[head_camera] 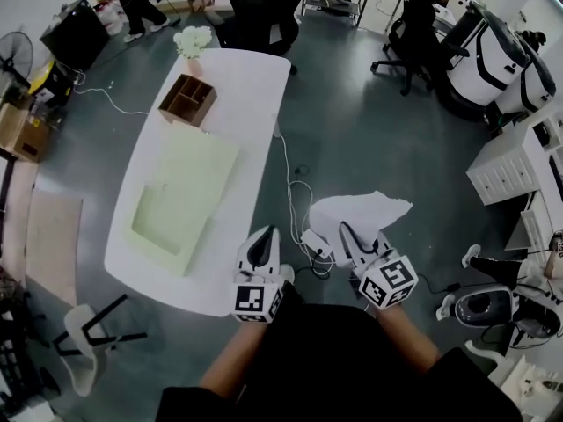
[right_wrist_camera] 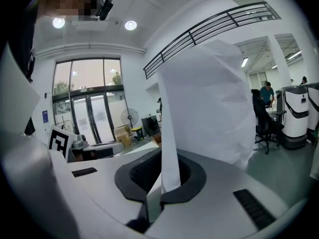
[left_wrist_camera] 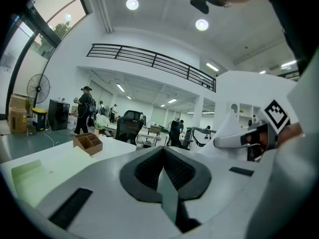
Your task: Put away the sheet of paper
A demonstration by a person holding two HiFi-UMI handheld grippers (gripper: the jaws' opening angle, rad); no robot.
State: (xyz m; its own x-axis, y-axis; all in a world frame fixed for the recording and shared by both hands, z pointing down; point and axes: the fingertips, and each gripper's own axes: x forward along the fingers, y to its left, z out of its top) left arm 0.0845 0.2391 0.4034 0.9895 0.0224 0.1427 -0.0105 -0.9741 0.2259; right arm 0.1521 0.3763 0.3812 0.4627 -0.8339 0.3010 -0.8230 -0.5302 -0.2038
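Note:
The white sheet of paper [head_camera: 356,211] hangs crumpled over the floor to the right of the white table [head_camera: 257,86]. My right gripper [head_camera: 346,230] is shut on its lower edge. In the right gripper view the paper [right_wrist_camera: 209,98] rises straight up from between the closed jaws of the right gripper [right_wrist_camera: 167,179] and fills the middle of the picture. My left gripper [head_camera: 266,233] is at the table's near corner, shut with nothing in it; its jaws [left_wrist_camera: 163,171] meet in the left gripper view. A pale green folder [head_camera: 185,192] lies on the table.
A wooden organizer [head_camera: 187,98] and a vase of white flowers [head_camera: 193,40] stand at the table's far end. A power strip with cables [head_camera: 314,240] lies on the floor between the grippers. A stool [head_camera: 84,323] is at the left, a white cabinet [head_camera: 510,170] at the right.

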